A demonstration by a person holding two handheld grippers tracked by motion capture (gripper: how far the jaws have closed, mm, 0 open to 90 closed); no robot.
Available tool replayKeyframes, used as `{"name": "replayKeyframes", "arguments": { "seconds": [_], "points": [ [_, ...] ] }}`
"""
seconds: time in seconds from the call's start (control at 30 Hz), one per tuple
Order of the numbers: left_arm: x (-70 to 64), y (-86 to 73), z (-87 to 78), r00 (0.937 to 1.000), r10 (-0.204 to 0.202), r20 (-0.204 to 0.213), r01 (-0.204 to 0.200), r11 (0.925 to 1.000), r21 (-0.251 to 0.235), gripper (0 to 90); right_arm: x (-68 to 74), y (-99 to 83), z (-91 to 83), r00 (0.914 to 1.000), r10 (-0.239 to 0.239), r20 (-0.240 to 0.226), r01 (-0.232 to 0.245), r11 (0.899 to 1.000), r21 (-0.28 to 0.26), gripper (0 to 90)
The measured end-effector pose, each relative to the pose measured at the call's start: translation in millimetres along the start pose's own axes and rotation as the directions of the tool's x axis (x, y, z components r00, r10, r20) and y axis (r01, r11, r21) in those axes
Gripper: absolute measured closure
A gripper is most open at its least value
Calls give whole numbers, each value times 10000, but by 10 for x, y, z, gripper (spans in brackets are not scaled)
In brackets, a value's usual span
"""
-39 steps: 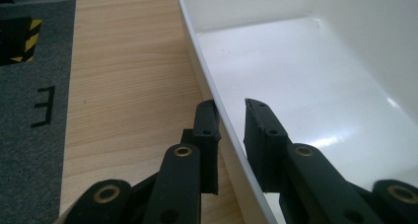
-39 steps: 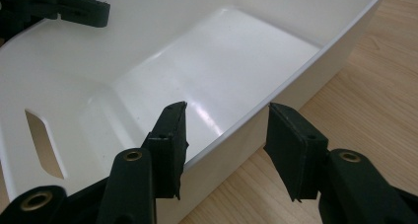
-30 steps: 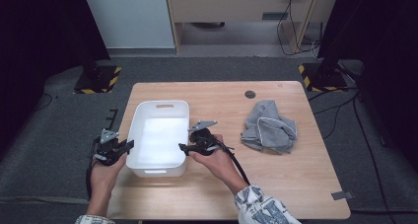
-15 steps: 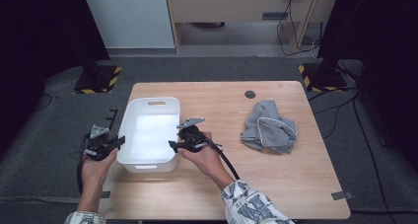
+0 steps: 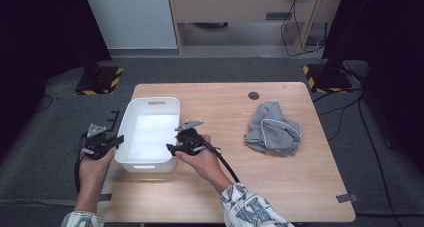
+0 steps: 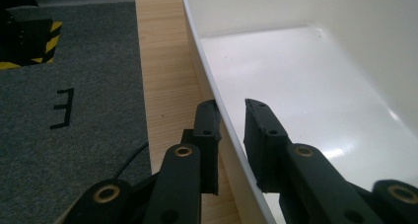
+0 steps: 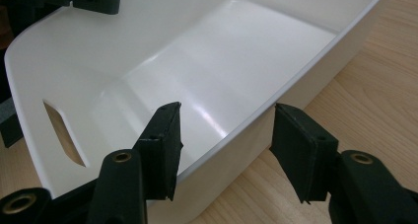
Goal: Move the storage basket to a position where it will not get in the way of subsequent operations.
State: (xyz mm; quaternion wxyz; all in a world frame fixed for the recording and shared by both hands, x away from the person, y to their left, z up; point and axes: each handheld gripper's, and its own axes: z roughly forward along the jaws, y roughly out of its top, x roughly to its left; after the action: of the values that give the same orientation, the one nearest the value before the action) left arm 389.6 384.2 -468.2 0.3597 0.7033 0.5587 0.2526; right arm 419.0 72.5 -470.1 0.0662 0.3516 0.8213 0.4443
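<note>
A white plastic bin (image 5: 131, 118) stands on the left part of the wooden table (image 5: 280, 187), empty inside. My left gripper (image 5: 116, 140) is at the bin's left wall. In the left gripper view its jaws (image 6: 231, 111) are closed tight over the rim of the bin (image 6: 320, 76), one jaw outside and one inside. My right gripper (image 5: 173, 147) is at the bin's right wall near the front corner. In the right gripper view it (image 7: 224, 116) stands wide open astride the rim of the bin (image 7: 207, 56), not touching it.
A crumpled grey cloth (image 5: 272, 129) lies on the right half of the table. A small black round disc (image 5: 254, 95) sits near the far edge. The bin's left wall is close to the table's left edge; dark floor lies beyond.
The bin has slid left and slightly away from the person, with both grippers moving along at its sides.
</note>
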Motion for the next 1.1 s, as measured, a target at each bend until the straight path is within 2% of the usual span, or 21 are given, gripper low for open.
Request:
{"name": "replayKeyframes", "arguments": {
  "seconds": [0.07, 0.23, 0.43, 0.47, 0.53, 0.77, 0.9, 1.0, 1.1],
  "points": [
    [13, 9, 5, 9999, 99, -41, -99, 9999, 14, 746, 33, 5, 15, 10000, -7, -39, 7, 10000, 61, 436],
    [66, -3, 14, 9996, -242, 135, 243, 9996, -122, 716, 35, 11, 28, 10000, -41, -26, 41, 10000, 50, 431],
    [75, -10, 5, 9998, -186, 37, 187, 9997, -170, 713, 44, 22, 44, 9999, -143, -12, 143, 9999, 52, 430],
    [85, -19, 7, 9996, -275, -29, 274, 9993, -248, 674, 41, 21, 40, 9999, -99, -62, 100, 9999, 68, 425],
    [91, -25, 9, 9996, -297, 4, 297, 9992, -283, 666, 53, 19, 36, 9999, -84, -102, 85, 9999, 122, 416],
    [98, -12, 19, 9999, -111, -103, 109, 9996, -260, 678, 73, -3, 17, 9995, -50, -308, 54, 9999, 129, 414],
    [116, -5, 25, 9998, -70, -198, 65, 9996, -260, 655, 92, -8, 18, 9995, -57, -311, 59, 10000, 79, 407],
    [120, -4, 19, 9997, -124, -230, 117, 9996, -275, 640, 101, -12, 16, 9995, -59, -317, 61, 10000, 64, 405],
    [119, 8, -14, 9990, -380, -213, 367, 9977, -574, 589, 89, -14, 7, 9994, -49, -338, 51, 10000, 59, 406]
  ]
}}
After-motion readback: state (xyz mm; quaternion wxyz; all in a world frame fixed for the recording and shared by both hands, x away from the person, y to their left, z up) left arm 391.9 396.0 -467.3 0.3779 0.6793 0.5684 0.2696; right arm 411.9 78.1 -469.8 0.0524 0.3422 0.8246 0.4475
